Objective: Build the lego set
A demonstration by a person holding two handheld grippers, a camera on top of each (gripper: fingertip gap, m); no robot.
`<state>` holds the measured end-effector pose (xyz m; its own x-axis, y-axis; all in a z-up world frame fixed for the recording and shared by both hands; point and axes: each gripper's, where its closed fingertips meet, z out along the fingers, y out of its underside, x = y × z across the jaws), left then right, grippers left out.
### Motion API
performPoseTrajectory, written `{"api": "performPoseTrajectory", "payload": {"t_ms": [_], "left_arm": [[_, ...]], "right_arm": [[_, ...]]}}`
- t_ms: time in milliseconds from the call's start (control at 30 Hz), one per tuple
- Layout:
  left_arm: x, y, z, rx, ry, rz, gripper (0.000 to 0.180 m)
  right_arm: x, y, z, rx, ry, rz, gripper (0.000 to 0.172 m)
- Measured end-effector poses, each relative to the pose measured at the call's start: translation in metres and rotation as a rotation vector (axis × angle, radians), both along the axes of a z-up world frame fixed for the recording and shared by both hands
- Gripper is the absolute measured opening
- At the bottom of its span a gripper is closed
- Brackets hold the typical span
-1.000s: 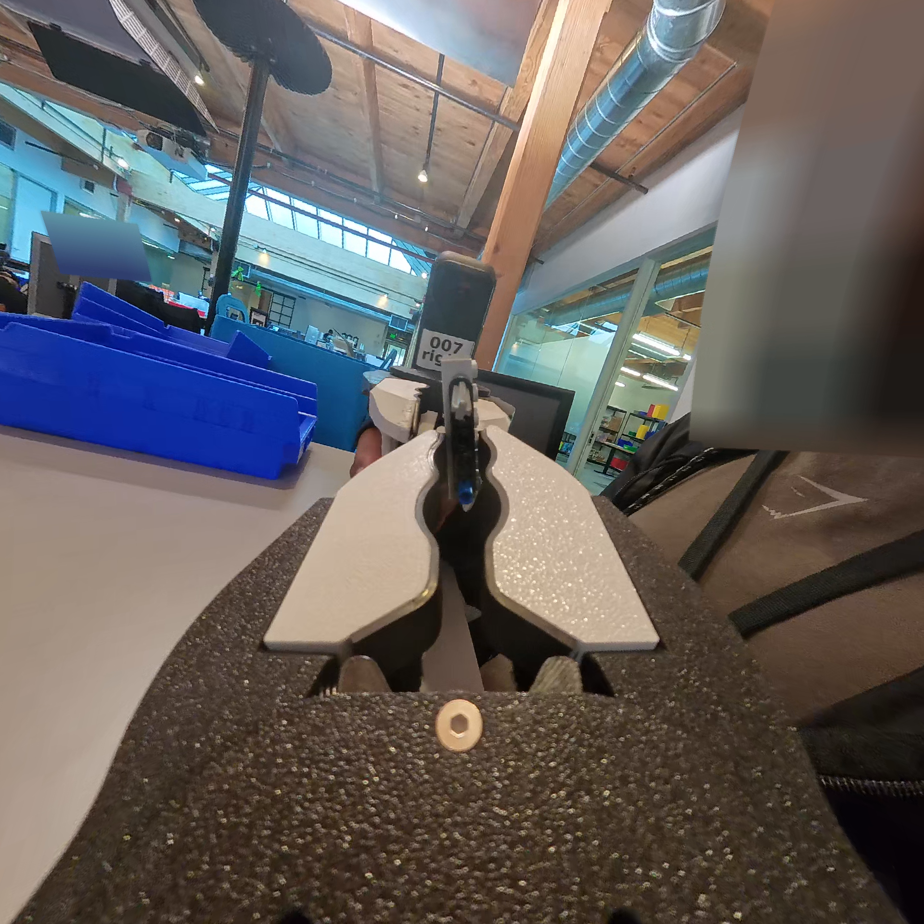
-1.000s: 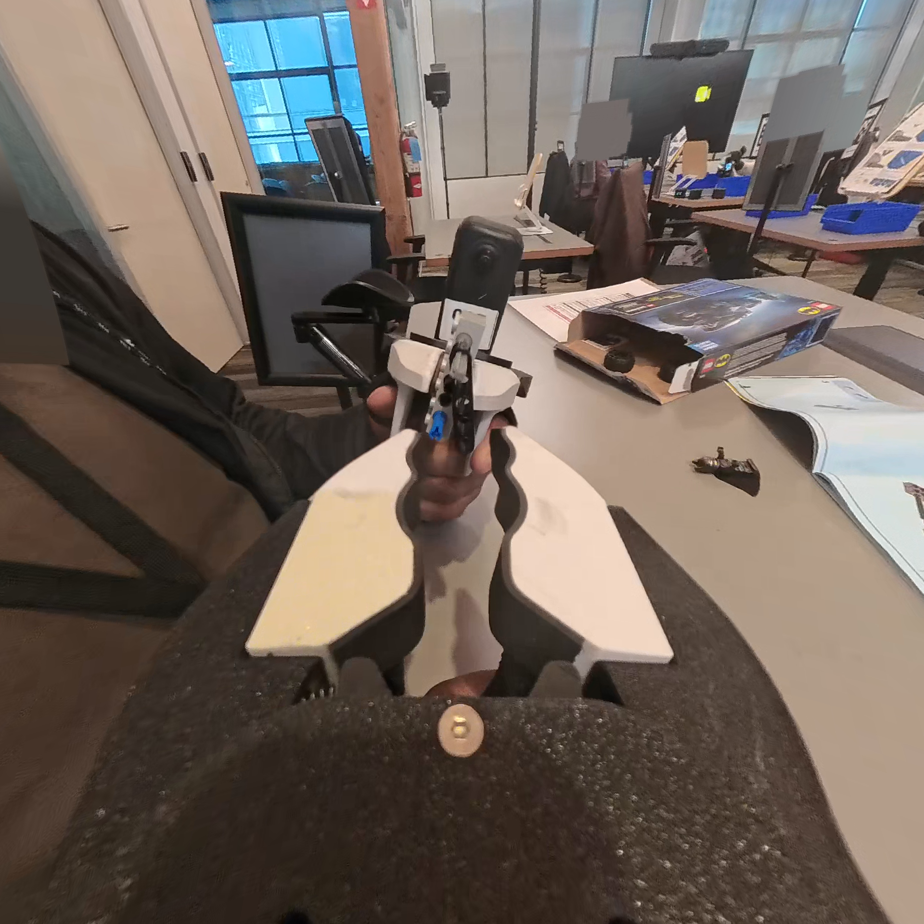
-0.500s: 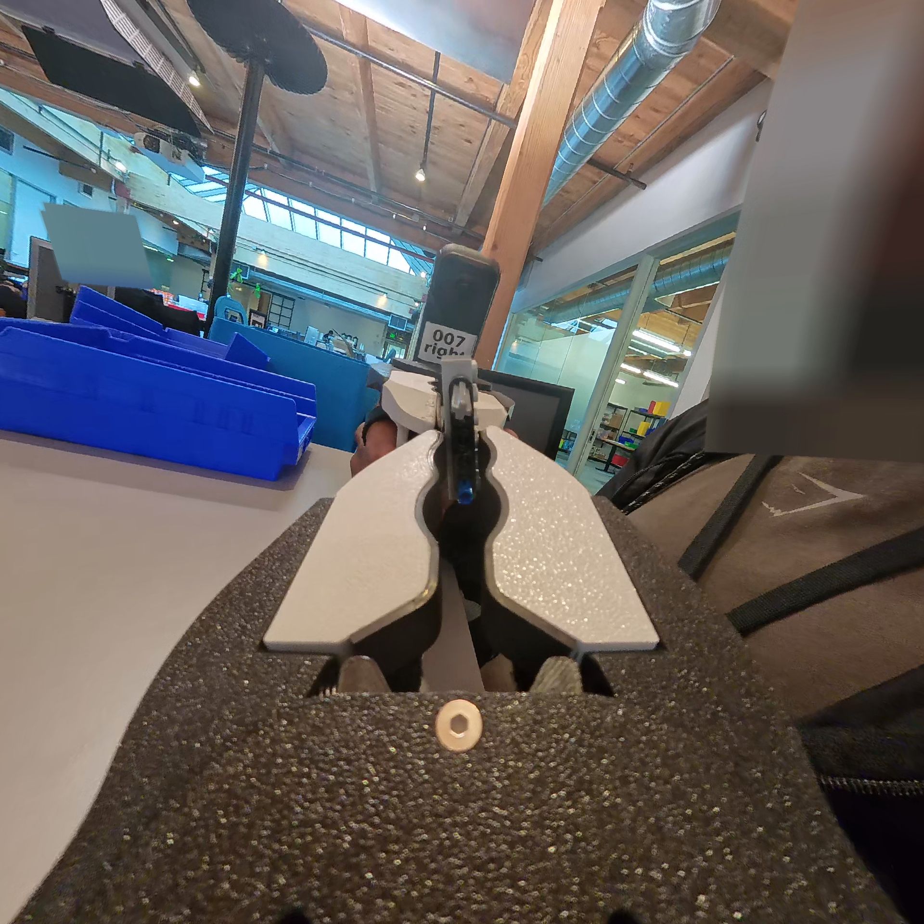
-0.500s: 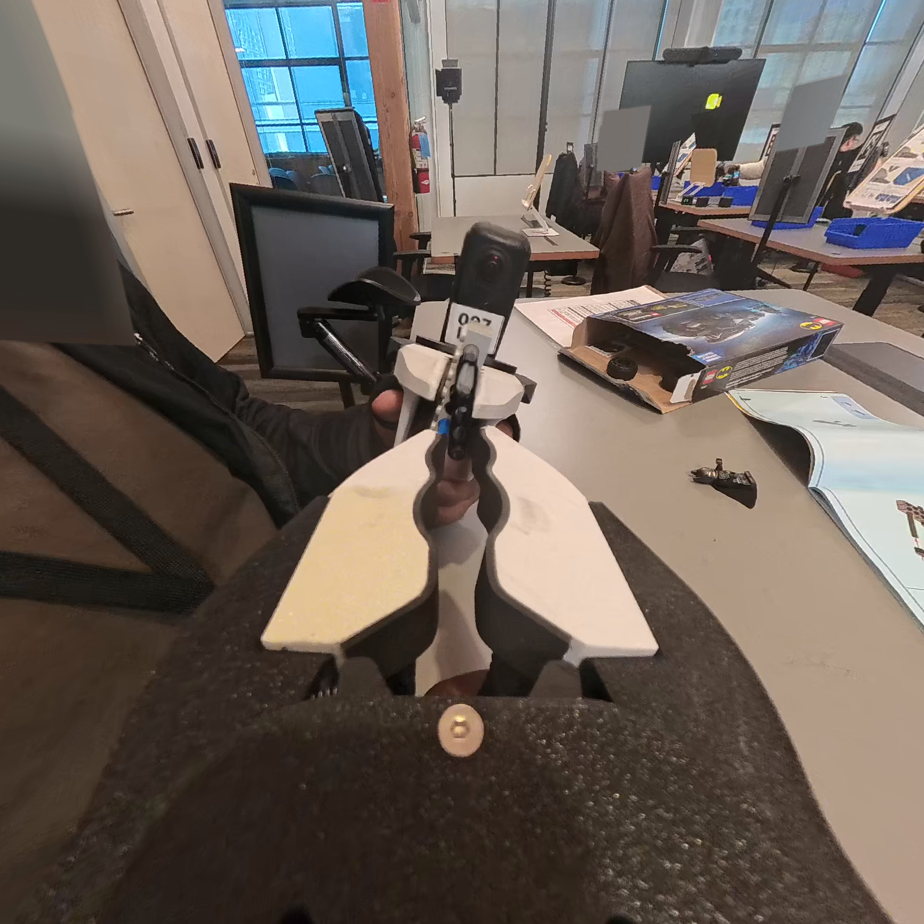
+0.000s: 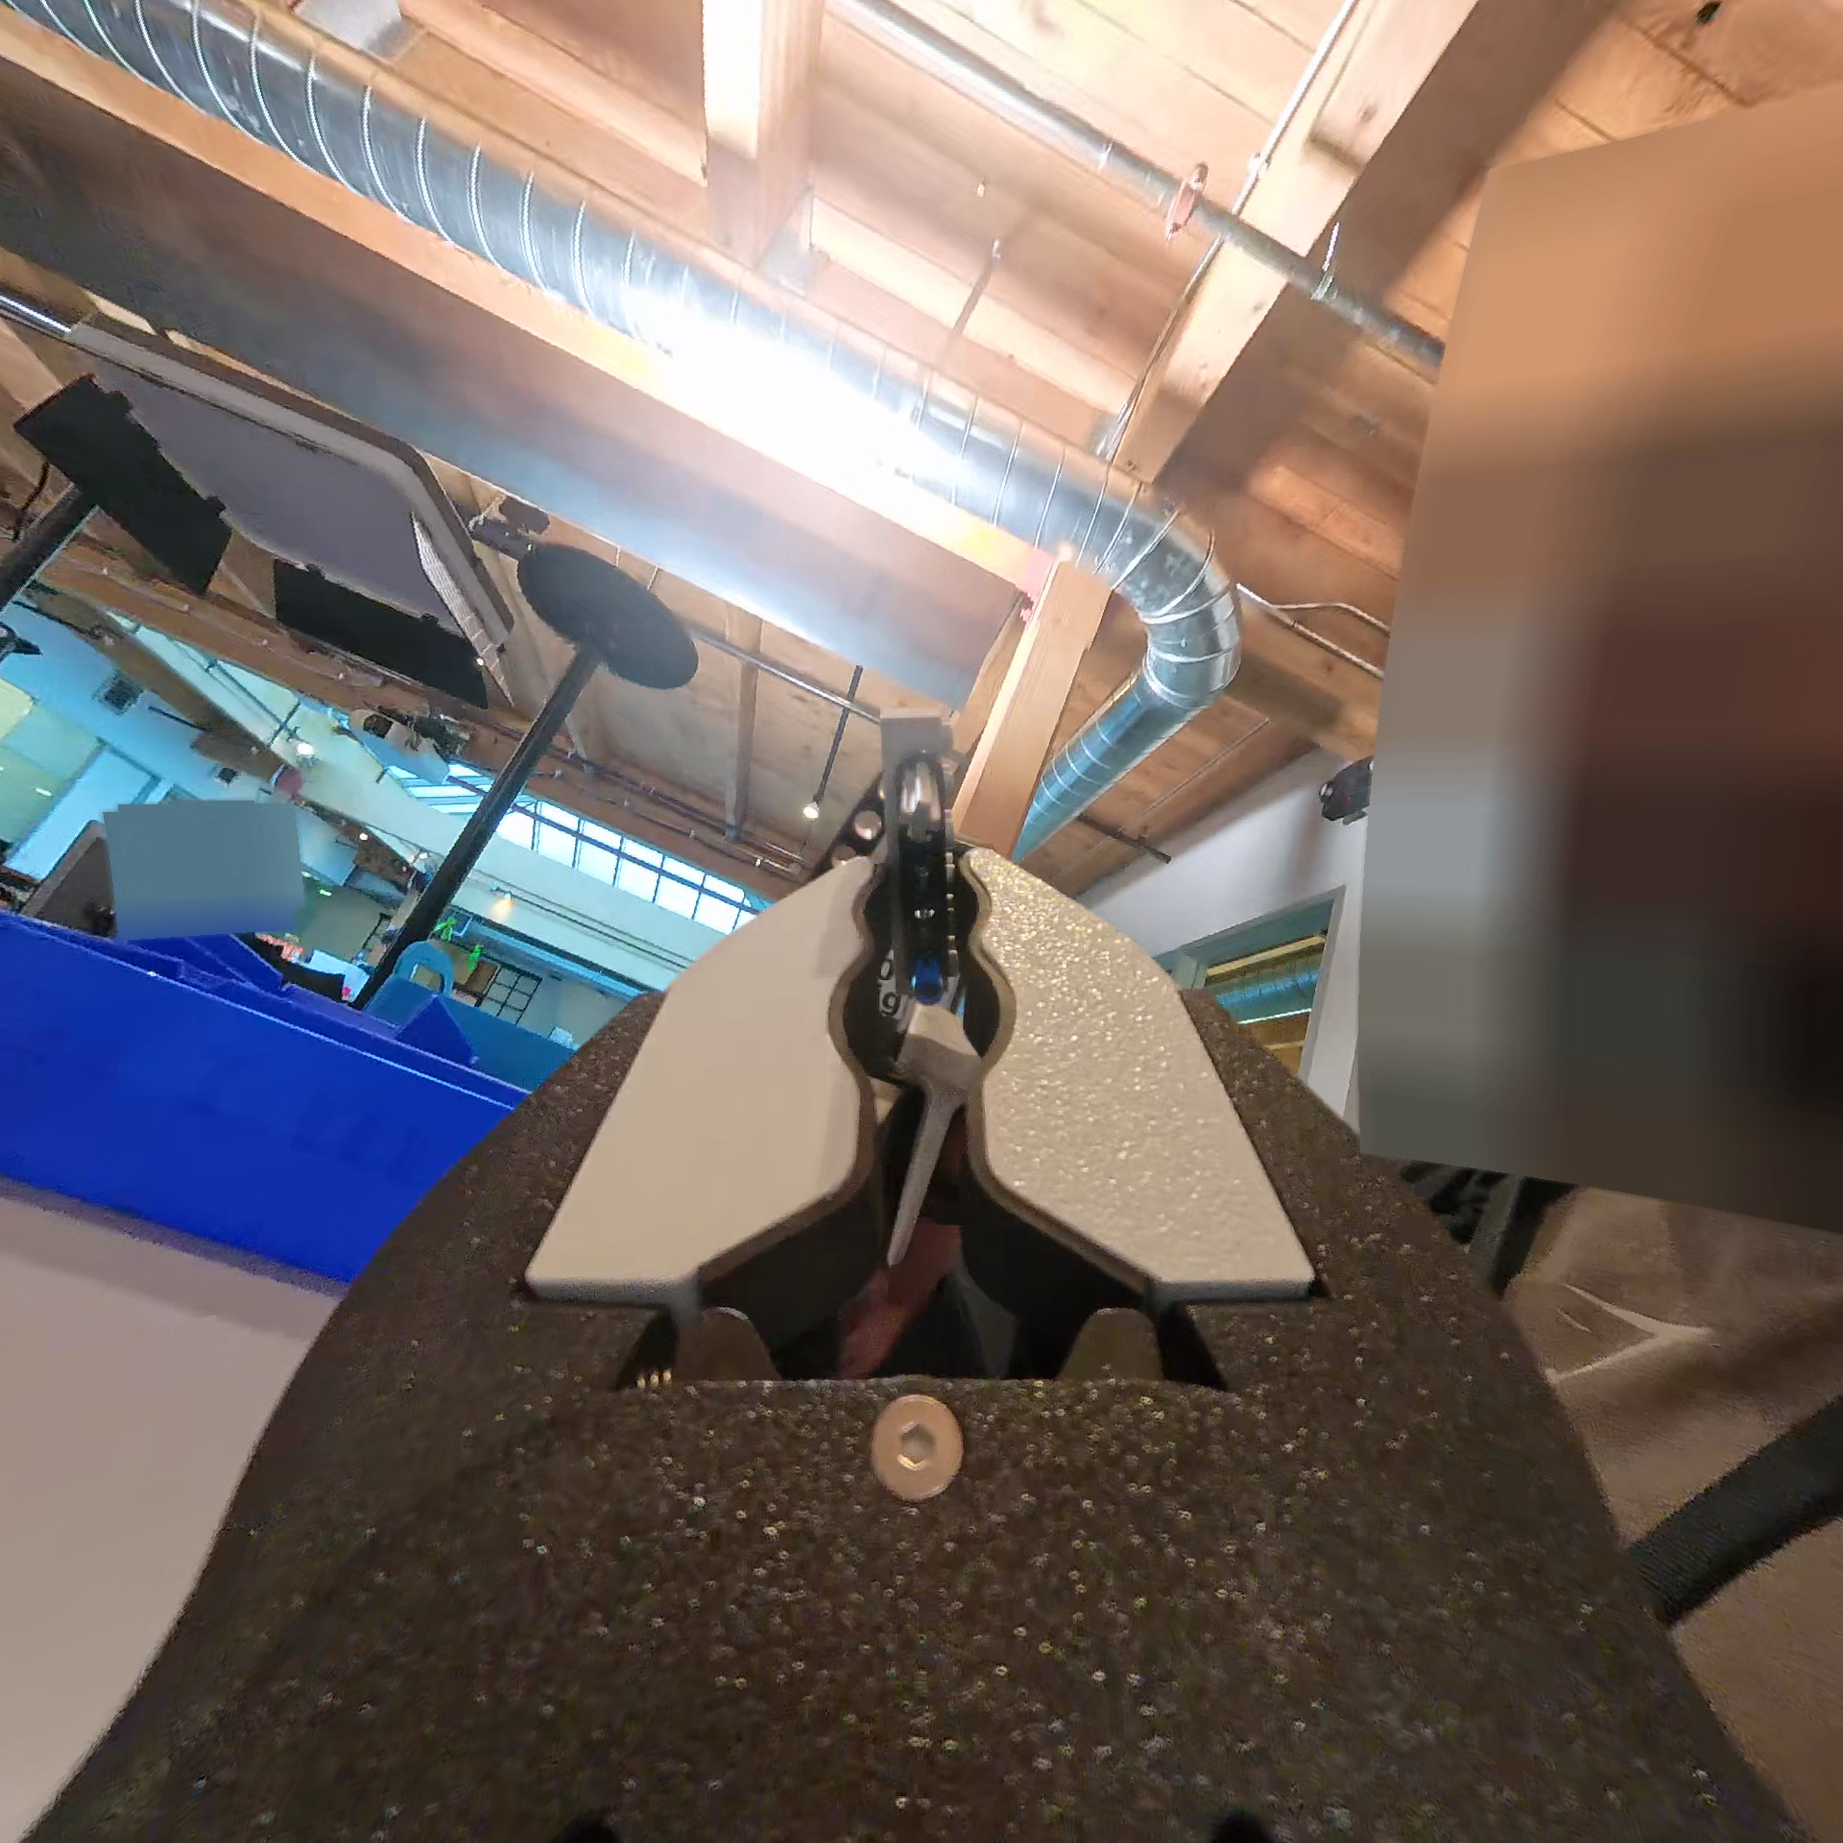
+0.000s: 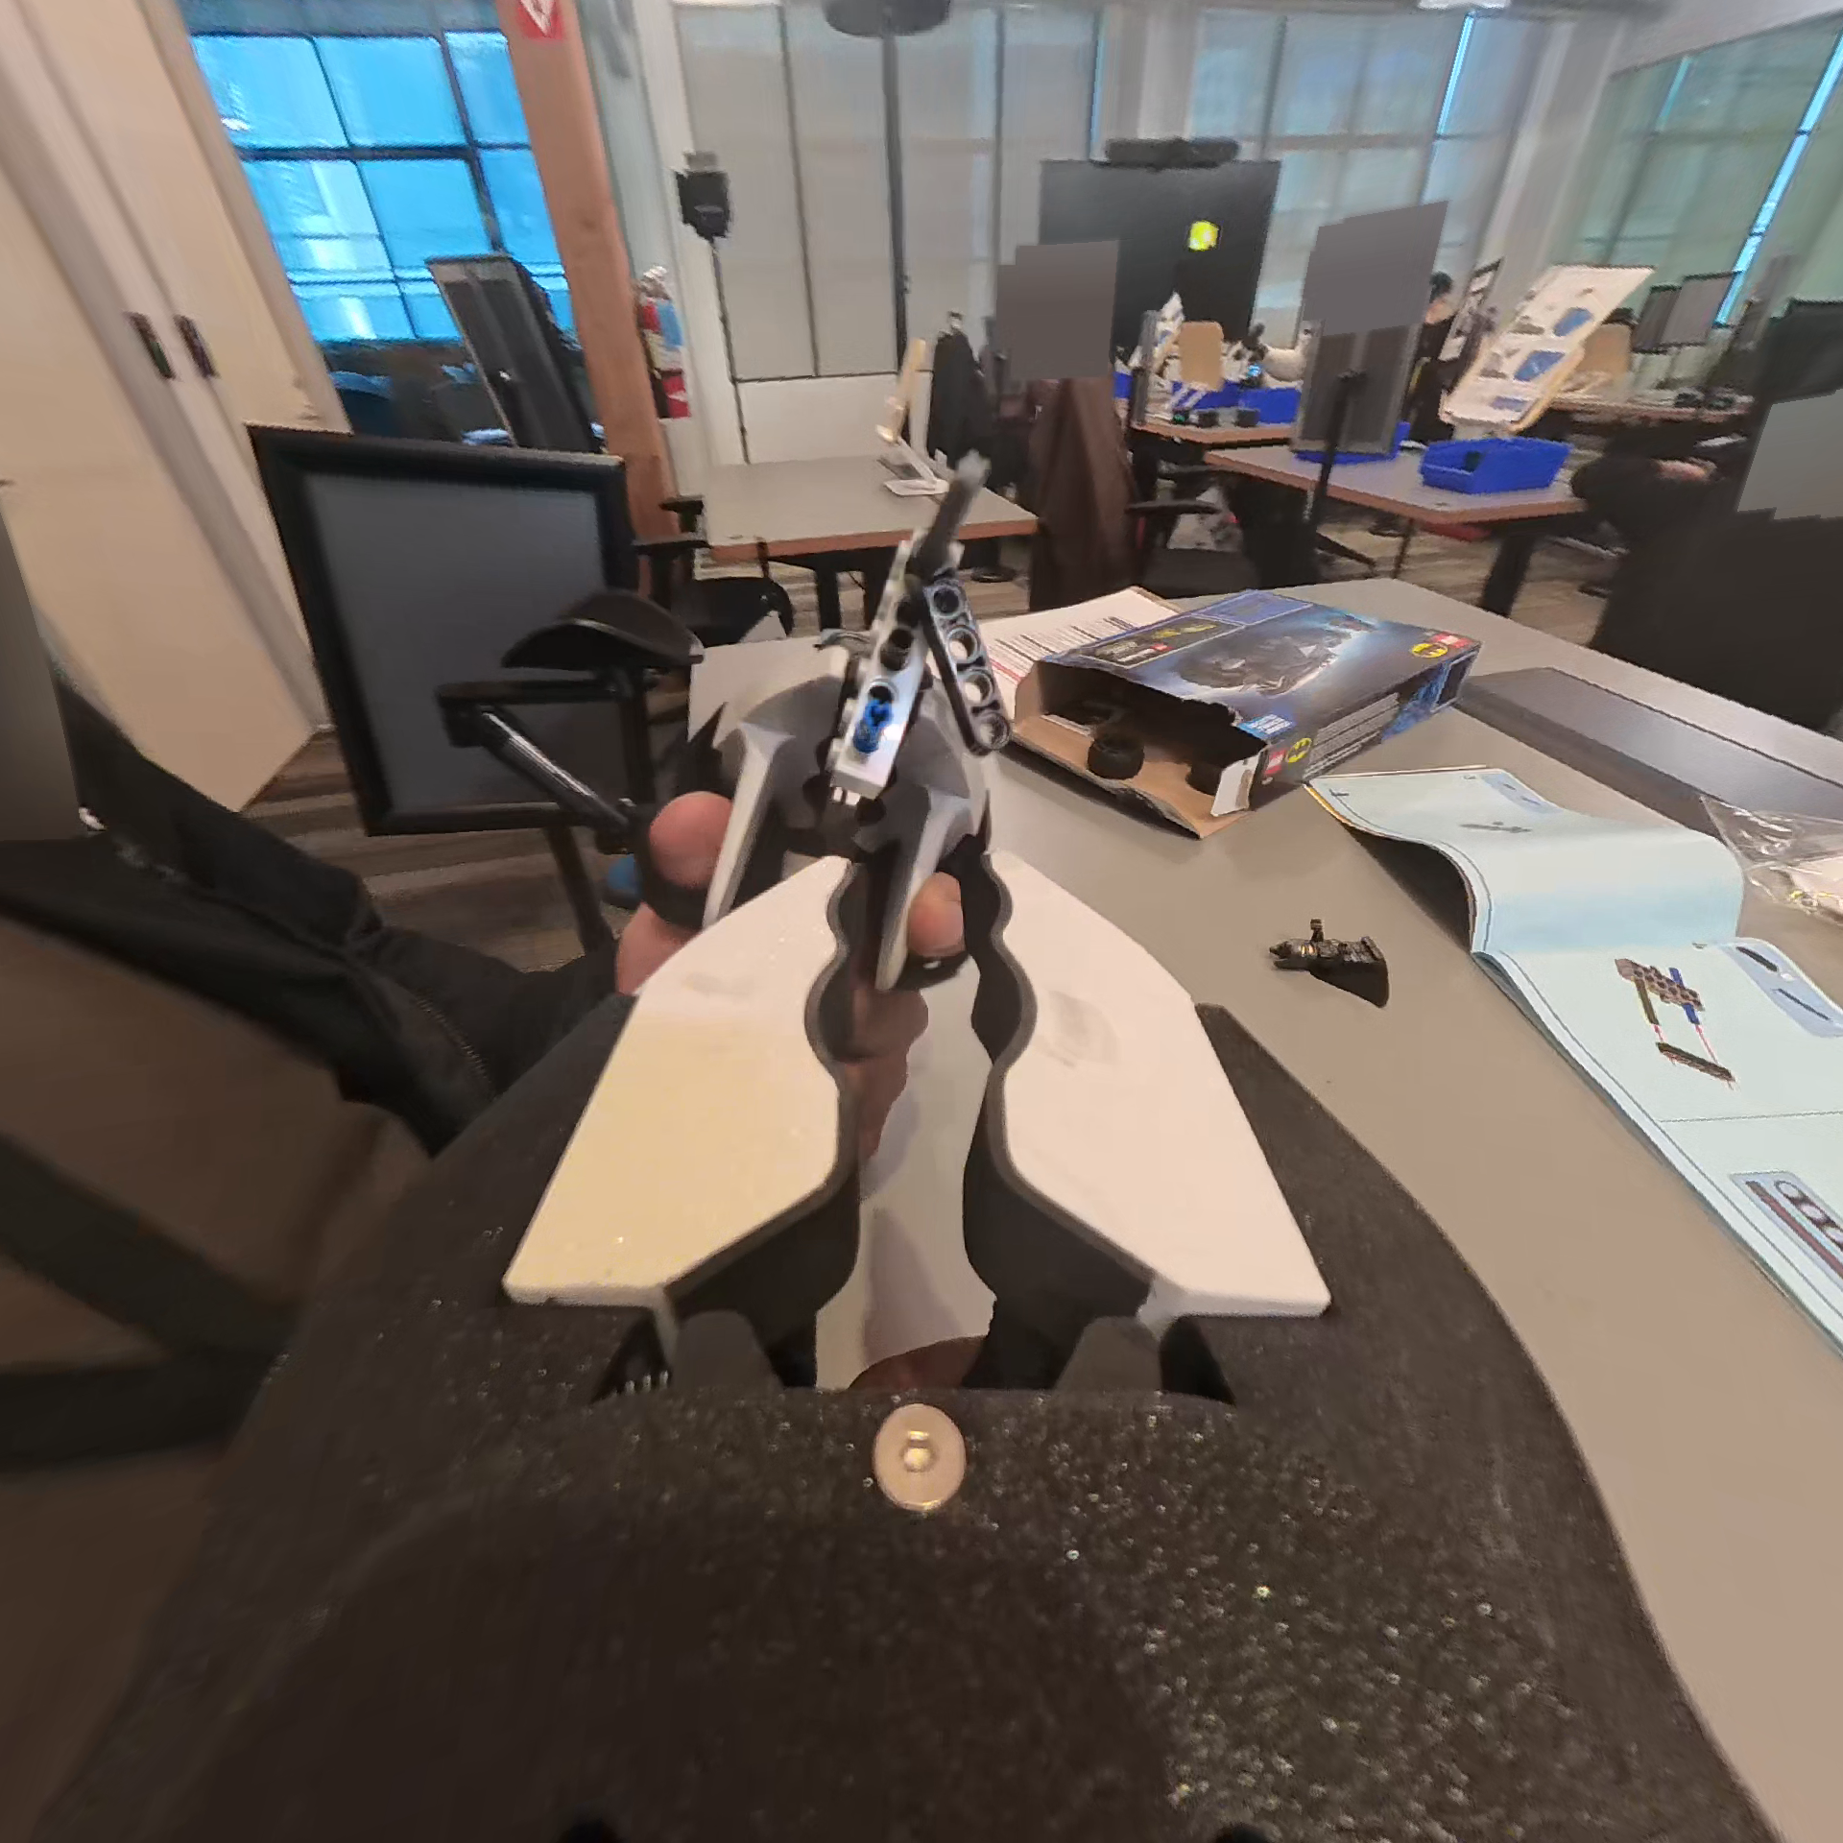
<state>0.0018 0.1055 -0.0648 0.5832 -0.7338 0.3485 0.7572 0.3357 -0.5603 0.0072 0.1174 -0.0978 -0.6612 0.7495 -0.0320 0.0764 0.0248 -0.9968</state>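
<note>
Overhead in the left wrist view, timber ceiling and a silver duct (image 5: 698, 299). Below, a grey bench (image 6: 1296, 1147), with blue bins (image 5: 199, 1097) along its far edge.

On the bench in the right wrist view, well to the right of both grippers: a torn-open dark blue box (image 6: 1296, 678), on its side with black wheels inside. Nearer the camera, an open pale blue booklet (image 6: 1596, 947).

Held up above the bench edge, nose to nose: the left gripper (image 5: 920, 878), grasped by a bare hand (image 6: 678, 898), and the right gripper (image 6: 913, 878).

Clamped between the left gripper's fingertips: a small brick assembly (image 5: 913, 798) of grey and black perforated beams with a blue pin, pinched near its lower end and standing up above the tips, tilted a little. Seen from the right wrist view as leaning away toward the box.

Right gripper's fingers apart, pressing on nothing. Assembly just beyond and above their tips, not between them; one finger of the left gripper in line with the gap.

Judged a narrow pinch on a thin part: best kept firm and steady, with any approach lined up square on the beams rather than on the left gripper's fingers.

Smallest, alone on the bench between gripper and booklet: a little dark piece (image 6: 1326, 952).
</note>
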Motion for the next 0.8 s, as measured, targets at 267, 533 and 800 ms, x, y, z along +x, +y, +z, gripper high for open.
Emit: {"api": "performPoseTrajectory", "payload": {"t_ms": [267, 533, 800], "left_arm": [[0.004, 0.001, -0.001, -0.012, 0.048, 0.055, 0.011], [0.008, 0.006, -0.003, -0.048, 0.127, 0.153, 0.011], [0.009, 0.010, -0.005, -0.077, 0.170, 0.222, 0.012]], "right_arm": [[-0.001, -0.017, 0.007, -0.068, 0.035, -0.010, 0.020], [-0.001, -0.012, 0.009, -0.189, 0.030, -0.038, 0.018], [-0.002, -0.009, 0.008, -0.173, 0.036, -0.055, 0.015]]}}
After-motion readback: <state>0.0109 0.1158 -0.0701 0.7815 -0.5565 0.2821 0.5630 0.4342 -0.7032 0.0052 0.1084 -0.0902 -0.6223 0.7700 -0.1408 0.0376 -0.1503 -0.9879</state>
